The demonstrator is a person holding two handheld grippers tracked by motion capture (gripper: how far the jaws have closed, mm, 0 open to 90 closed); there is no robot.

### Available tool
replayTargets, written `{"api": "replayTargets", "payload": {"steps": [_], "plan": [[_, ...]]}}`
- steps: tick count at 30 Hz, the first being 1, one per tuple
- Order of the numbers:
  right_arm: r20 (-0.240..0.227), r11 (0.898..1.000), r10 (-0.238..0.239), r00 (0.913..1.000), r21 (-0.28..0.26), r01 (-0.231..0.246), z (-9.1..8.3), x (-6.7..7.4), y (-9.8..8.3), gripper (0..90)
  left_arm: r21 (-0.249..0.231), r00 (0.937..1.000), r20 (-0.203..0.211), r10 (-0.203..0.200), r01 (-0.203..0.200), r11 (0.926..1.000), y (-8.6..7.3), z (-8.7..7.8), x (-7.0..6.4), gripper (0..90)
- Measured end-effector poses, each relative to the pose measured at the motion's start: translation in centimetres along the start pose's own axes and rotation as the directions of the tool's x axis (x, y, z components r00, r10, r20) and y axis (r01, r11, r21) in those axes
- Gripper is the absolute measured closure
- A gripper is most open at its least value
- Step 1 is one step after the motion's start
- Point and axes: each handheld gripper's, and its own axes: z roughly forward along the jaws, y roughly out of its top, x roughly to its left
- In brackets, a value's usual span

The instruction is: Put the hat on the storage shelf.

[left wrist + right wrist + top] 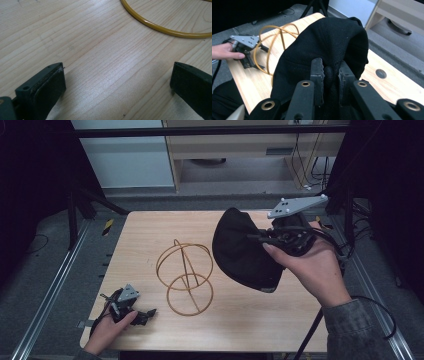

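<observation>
A black cloth cap (240, 252) hangs above the right half of the wooden table (240, 320), tilted and clear of the surface. My right gripper (261, 239) is shut on a fold of it; in the right gripper view the jaws pinch the black fabric (324, 42) at my right gripper (330, 72). A yellow wire stand (185, 275) made of rings sits at the table's middle, left of the cap. My left gripper (146, 314) rests on the table at the front left, open, with nothing between its jaws (117, 82). A yellow ring (160, 27) of the stand lies just beyond them.
A round hole (381, 73) is set in the tabletop near its edge. Metal rails (55, 285) run along the table's left side. A pale cabinet (240, 150) with hanging cables stands behind the table. My left gripper (247, 47) is also seen beside the stand (277, 32).
</observation>
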Motion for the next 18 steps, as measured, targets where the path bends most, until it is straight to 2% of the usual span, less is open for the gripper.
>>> {"api": "replayTargets", "payload": {"steps": [4,11,18], "plan": [[-0.018,1.000,-0.019,0.9997,-0.008,0.018,0.0,0.7,1.5,78.6,0.000,1.0000,0.000,0.001,-0.001,1.0000,0.0,0.0,0.0,0.0],[-0.051,0.998,-0.068,0.9964,-0.001,0.068,1.2,2.3,4.7,78.5,-0.001,1.0000,-0.001,-0.003,0.003,1.0000,0.0,0.0,0.0,0.0],[-0.106,0.995,-0.090,0.9903,0.032,0.094,4.0,3.5,6.9,78.4,-0.002,1.0000,-0.001,-0.001,0.001,1.0000,0.0,0.0,0.0,0.0]]}}
